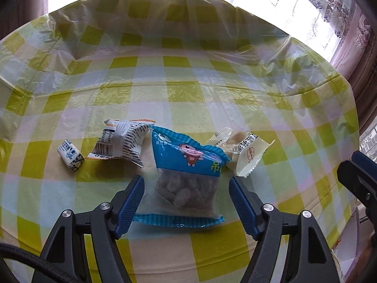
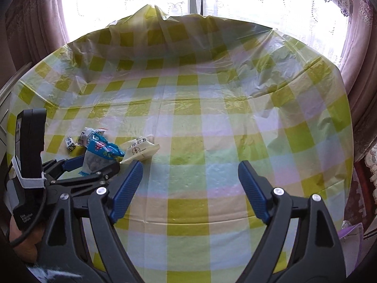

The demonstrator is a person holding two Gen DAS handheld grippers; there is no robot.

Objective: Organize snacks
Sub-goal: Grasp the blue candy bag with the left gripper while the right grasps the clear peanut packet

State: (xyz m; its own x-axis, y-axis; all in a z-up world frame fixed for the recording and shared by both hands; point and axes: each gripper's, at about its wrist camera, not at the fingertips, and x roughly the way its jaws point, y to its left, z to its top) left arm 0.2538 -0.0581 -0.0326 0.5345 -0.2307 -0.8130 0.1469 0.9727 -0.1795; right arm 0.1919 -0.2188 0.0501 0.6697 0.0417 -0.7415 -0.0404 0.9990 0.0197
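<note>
A: Left tongs (image 1: 186,186)?
B: Spread wide, blue-topped snack bag (image 1: 186,176) lying between the pads on the checked tabletop (image 1: 212,82), neither pad pressing it

A: Neighbours?
B: White printed packet (image 1: 122,146) and small candy (image 1: 70,159) ahead-left, cream packet (image 1: 247,153) ahead-right

A: Right tongs (image 2: 190,176)?
B: Wide apart, empty, snacks off to their left

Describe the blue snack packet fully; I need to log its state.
The blue snack packet is a flat plastic pouch with a blue cartoon-printed top, a clear window showing brownish pieces, and a striped crimped seam. It lies on the checked tablecloth between the left gripper's open fingers, unclamped, overlapping the cream packet.
</note>
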